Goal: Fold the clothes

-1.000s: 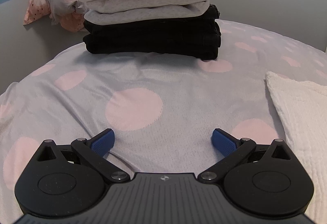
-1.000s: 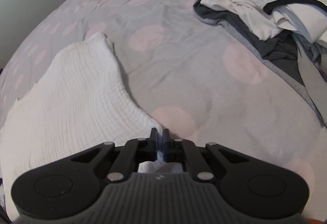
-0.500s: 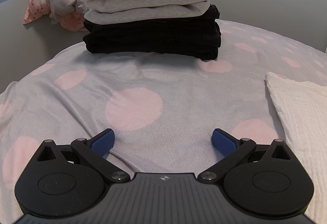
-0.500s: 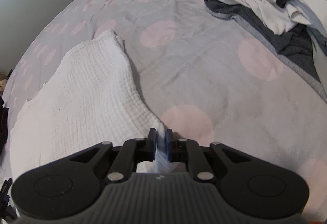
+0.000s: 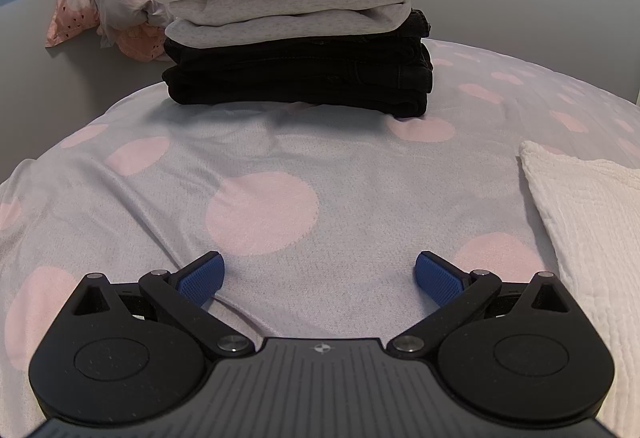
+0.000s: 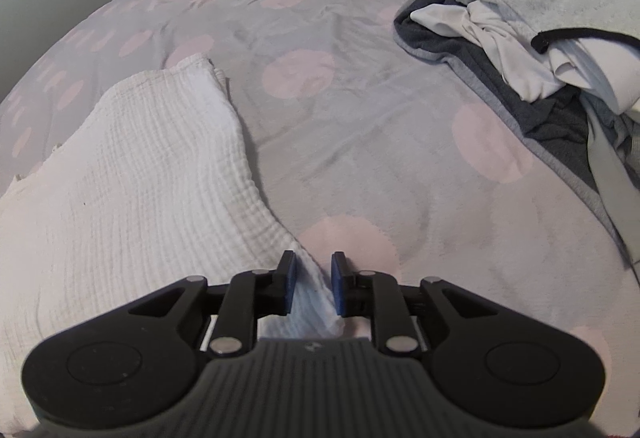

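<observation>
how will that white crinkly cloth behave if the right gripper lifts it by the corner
The white muslin cloth will probably go limp and drape: it already lies in soft waves on the bedspread. It looks thin and light, so a one-corner lift by the right gripper likely trails the rest. Its crinkled weave should grip, not slip.

White muslin cloth lies flat on the bed, one corner lifted.

It's crinkle-textured and folded, with its long edge wavy. The near corner rises between the blue pads of the right gripper, which stand slightly apart. A folded stack sits at the bed's far edge; a rumpled pile lies towards the far right corner.
</observation>
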